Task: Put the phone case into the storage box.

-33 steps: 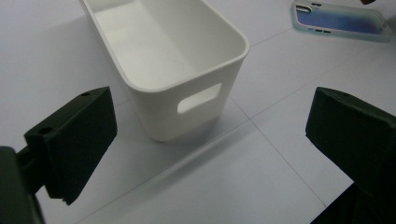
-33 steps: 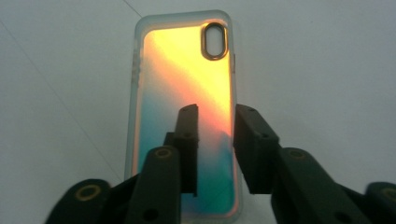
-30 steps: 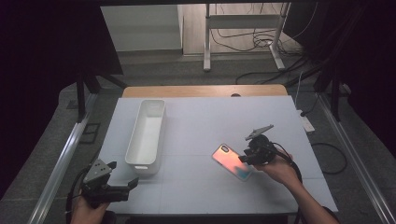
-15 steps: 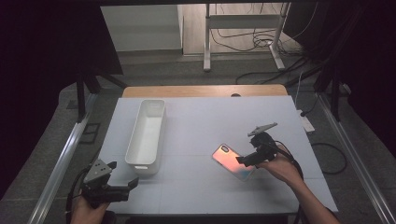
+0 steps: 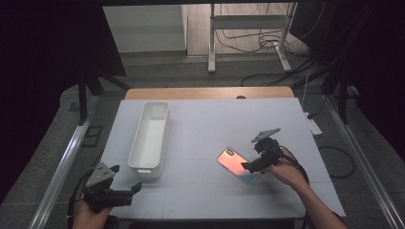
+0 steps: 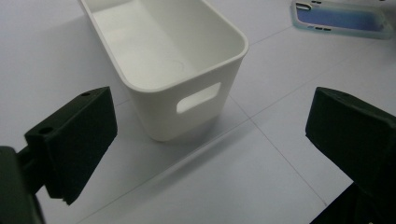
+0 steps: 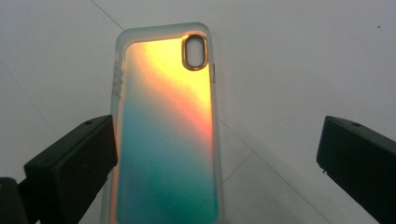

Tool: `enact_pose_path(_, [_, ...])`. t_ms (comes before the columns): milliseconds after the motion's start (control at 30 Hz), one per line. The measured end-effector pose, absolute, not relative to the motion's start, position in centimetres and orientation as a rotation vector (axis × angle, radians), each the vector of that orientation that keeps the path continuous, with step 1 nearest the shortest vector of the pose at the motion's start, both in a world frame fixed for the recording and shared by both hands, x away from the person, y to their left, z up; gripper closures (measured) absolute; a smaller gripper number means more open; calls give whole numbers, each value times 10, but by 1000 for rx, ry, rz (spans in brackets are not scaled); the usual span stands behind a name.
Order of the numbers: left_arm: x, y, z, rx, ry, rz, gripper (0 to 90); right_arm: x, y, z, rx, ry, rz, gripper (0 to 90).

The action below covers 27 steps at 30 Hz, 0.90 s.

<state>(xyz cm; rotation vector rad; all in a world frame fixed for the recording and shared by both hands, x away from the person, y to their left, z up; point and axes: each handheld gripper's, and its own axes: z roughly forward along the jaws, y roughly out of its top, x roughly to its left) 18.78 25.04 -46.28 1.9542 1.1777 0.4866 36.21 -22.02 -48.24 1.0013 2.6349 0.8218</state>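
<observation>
**Right jaws spread wide over the phone case**

Now the iridescent phone case (image 5: 237, 165) lies flat on the white table (image 5: 210, 124), towards the person's right half of it, with its camera cutout at the far-left end in the high view. The right gripper (image 5: 252, 166) sits at the case's near-right end, low over the table, held by the right hand (image 5: 282, 169). Its jaws have just been opening and now stand wide apart. In the right gripper view the case (image 7: 166, 135) runs up between them, its orange top fading to green below, with the oval cutout near the far corner. The left-hand jaw in that view lies just beside the case's long edge, and the other stands well apart from it over bare table; neither pad presses on the case.

The left gripper (image 5: 125, 191) rests at the near-left corner of the table in the left hand (image 5: 88, 214), well apart from the case. Its jaws are also spread with nothing between them. In the left gripper view they frame the near end of the white bin (image 6: 187, 70), which has a slot handle in its short wall, and the case (image 6: 341, 18) shows far off at the upper right.

The bin (image 5: 152, 136) stands lengthwise on the left half of the table, open side up, well apart from the case.
</observation>
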Motion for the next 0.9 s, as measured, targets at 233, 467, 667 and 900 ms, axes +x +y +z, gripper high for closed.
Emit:
enact_pose_path(233, [188, 250, -463, 1955, 1177, 488, 30, 365, -221, -491, 1001, 2649, 798, 0])
enact_pose_path(467, [188, 250, -463, 1957, 1176, 489, 30, 370, -220, -507, 1033, 2691, 738, 0])
enact_pose_path(667, [188, 250, -463, 1959, 1174, 489, 30, 372, -218, -515, 1017, 2717, 684, 0])
enact_pose_path(900, [188, 249, -463, 1962, 1173, 490, 30, 370, -216, -516, 1003, 2709, 658, 0])
